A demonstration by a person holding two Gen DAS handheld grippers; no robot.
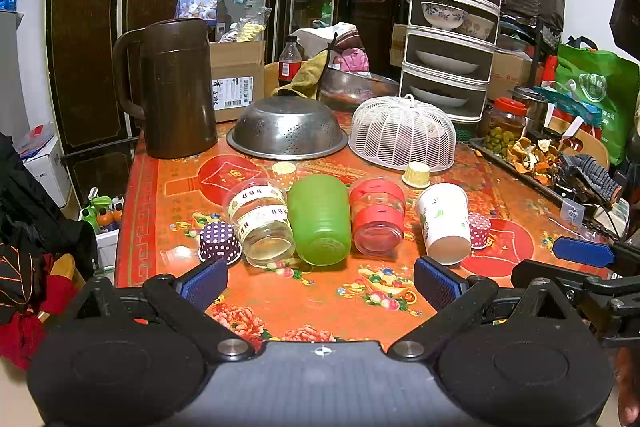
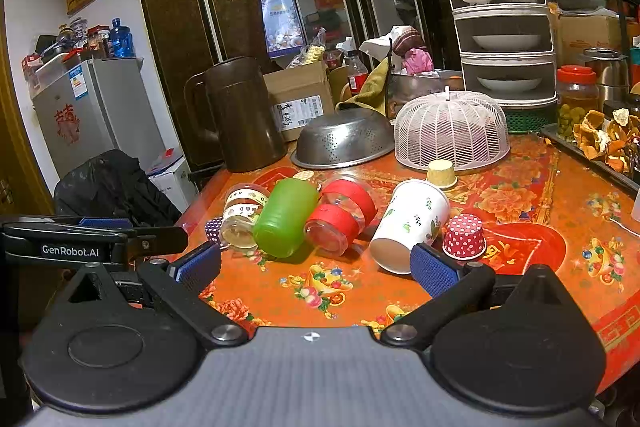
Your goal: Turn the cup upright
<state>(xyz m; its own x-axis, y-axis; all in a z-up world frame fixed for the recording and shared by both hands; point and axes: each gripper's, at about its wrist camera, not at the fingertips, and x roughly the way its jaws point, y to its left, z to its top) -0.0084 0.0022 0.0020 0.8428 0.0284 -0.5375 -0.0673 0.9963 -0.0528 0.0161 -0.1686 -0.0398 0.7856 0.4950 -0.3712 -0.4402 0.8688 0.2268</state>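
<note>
With both grippers [image 1: 320, 283] [image 2: 316, 267] being held wide open and empty, the crowded paper cup [image 2: 408, 223] is being risked rolling into the red jar [image 2: 340, 219].

The left gripper [image 1: 320, 281] hovers with its blue-padded fingers [image 1: 204, 283] spread wide, nothing between them. The right gripper [image 2: 316, 269] sits just beside it (its blue finger tip pokes into the left wrist view's right edge), likewise spread wide and holding nothing.
</note>
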